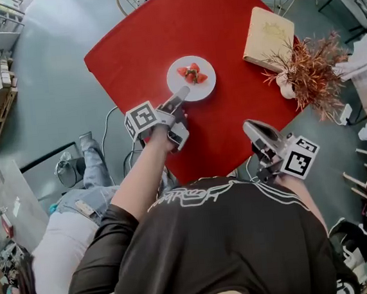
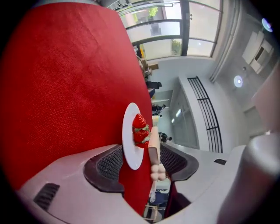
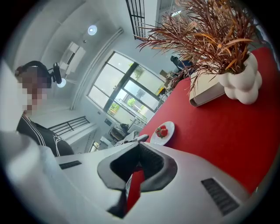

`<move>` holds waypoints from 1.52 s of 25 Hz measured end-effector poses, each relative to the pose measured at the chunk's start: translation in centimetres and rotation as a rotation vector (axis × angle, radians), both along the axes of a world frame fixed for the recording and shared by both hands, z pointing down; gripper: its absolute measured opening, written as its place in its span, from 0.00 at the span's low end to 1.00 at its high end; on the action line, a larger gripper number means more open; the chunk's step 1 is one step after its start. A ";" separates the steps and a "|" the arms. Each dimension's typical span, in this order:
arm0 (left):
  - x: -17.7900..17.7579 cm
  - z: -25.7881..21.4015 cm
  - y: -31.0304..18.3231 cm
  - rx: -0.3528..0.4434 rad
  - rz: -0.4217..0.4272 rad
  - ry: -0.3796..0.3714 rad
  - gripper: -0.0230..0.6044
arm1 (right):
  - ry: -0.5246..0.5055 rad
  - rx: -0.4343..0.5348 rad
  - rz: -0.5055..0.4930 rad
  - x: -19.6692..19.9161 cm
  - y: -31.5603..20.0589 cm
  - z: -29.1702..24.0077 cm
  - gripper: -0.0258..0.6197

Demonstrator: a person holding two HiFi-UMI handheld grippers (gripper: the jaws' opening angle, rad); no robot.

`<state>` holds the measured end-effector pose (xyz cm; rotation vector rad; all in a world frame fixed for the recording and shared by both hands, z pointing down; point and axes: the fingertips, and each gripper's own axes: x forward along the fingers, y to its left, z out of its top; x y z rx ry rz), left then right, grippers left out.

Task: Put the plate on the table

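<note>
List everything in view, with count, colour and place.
table: one, red-covered, centre
plate: one, white, mid-table
strawberries: a few, red, on the plate
book: one, tan, table's far right
vase: one, white, table's right edge
dried grass: one bunch, rust, in the vase
left claw: one, pale grey, at the plate's near rim, open around it
right claw: one, pale grey, table's near edge, shut, empty

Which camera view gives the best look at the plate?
The head view: the whole round plate lies on the red table, strawberries in its middle. The left gripper view shows the plate close but nearly edge-on; the right gripper view shows the plate small and far off.
</note>
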<state>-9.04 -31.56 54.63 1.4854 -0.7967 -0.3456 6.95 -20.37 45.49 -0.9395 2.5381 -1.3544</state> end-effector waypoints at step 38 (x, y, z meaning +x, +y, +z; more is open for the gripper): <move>0.3 1.0 3.8 0.286 0.406 -0.776 0.46 | -0.033 -0.006 -0.006 0.7 0.6 -0.5 0.05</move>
